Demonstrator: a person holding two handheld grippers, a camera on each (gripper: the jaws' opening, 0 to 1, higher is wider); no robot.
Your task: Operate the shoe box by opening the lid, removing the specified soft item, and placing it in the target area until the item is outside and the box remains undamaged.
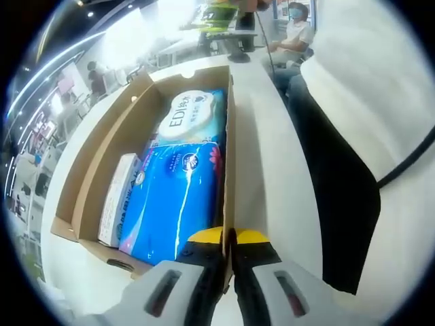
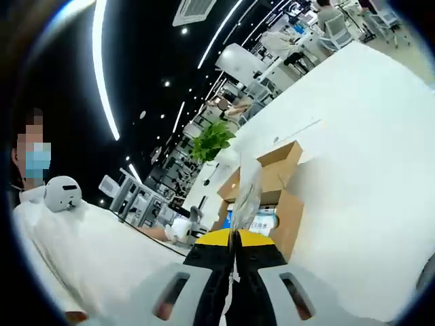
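White table (image 2: 353, 122) in a bright office holds the open shoe box (image 1: 95, 170); left gripper (image 1: 230, 238) clamps its wall, right gripper (image 2: 233, 239) pinches clear plastic (image 2: 246, 193).

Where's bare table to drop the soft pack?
Free: white table beyond the open shoe box in the right gripper view; also the bare strip between box wall and the person's sleeve. Crowded: inside the box, blue pack, white pack, small carton.

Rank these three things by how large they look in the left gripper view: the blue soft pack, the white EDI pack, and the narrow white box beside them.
1. blue soft pack, largest, though it also lies nearest the camera
2. white EDI pack, farther back, so its true size is unsure
3. narrow white box, smallest
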